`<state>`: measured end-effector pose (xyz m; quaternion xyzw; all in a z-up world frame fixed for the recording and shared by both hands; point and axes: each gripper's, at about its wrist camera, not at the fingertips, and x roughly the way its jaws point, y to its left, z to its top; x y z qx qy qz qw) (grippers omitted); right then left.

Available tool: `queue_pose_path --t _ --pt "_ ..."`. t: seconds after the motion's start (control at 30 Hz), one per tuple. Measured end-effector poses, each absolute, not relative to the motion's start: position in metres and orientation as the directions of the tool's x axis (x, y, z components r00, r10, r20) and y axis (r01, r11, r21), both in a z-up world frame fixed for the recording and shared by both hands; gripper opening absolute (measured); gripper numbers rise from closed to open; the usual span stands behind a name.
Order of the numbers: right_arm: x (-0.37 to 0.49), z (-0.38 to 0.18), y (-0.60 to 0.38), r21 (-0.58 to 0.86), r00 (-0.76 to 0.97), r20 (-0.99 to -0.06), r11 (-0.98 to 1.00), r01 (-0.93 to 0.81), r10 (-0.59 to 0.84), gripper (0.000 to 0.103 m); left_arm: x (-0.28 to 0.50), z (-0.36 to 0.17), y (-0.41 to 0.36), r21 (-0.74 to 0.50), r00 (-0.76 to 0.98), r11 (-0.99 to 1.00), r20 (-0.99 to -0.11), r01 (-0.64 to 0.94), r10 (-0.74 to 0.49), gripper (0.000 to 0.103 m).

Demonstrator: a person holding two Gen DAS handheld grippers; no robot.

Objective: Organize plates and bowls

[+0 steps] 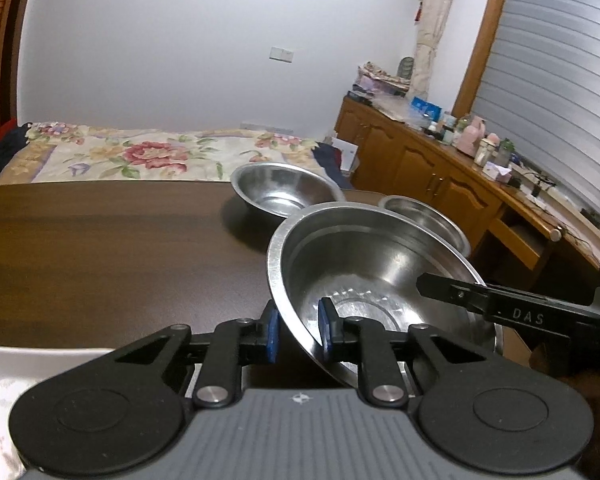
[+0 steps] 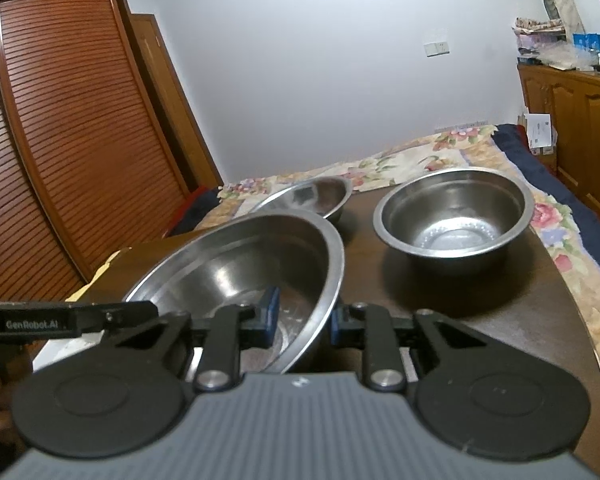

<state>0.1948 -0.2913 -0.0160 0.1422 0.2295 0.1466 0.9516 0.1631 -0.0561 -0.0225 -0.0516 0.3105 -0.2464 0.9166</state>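
Two bowls (image 2: 454,214) (image 2: 316,196) side by side on table (image 2: 500,312), behind nearest bowl (image 2: 252,264)

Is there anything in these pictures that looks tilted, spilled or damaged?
Only the large steel bowl looks odd: it is tilted, with the left gripper and the right gripper each astride its rim on opposite sides. The two smaller steel bowls stand upright on the dark table. No spill or damage shows.

Left tongs (image 1: 298,330) clamped on near-left rim of large steel bowl (image 1: 364,276), one blue pad inside, one outside. Right tongs (image 2: 300,316) clamped on opposite rim the same way. Both reach in level from opposite sides, bowl tilted between them
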Motion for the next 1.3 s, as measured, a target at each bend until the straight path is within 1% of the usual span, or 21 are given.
queue_pose_path --t 0.43,0.63,1.0,1.2,1.23,1.27,1.3 --pt "0.160 -0.017 -0.287 0.325 0.841 -0.428 0.925 -0.199 0.331 0.026 0.125 -0.027 -0.050 -0.222 0.667 0.859 -0.552 0.461 -0.500 0.023" --pt "0.147 -0.020 -0.287 0.318 0.830 -0.451 0.928 -0.194 0.328 0.026 0.110 -0.033 -0.052 -0.199 0.657 0.859 -0.569 0.473 -0.494 0.025" --pt "0.145 -0.025 -0.283 0.296 0.820 -0.476 0.936 -0.191 0.318 0.027 0.105 -0.041 -0.055 -0.163 0.670 0.869 -0.576 0.467 -0.468 0.025" --pt "0.146 -0.028 -0.284 0.308 0.816 -0.481 0.933 -0.186 0.321 0.027 0.105 -0.044 -0.054 -0.177 0.672 0.867 -0.566 0.467 -0.477 0.026" --pt "0.147 -0.027 -0.284 0.301 0.820 -0.478 0.936 -0.184 0.315 0.028 0.106 -0.044 -0.053 -0.176 0.674 0.869 -0.567 0.462 -0.473 0.029" --pt "0.145 -0.028 -0.284 0.297 0.823 -0.474 0.937 -0.183 0.311 0.036 0.106 -0.044 -0.052 -0.171 0.679 0.873 -0.568 0.456 -0.466 0.032" --pt "0.145 -0.027 -0.285 0.296 0.827 -0.471 0.938 -0.178 0.306 0.049 0.105 -0.042 -0.051 -0.168 0.685 0.876 -0.564 0.452 -0.462 0.035"
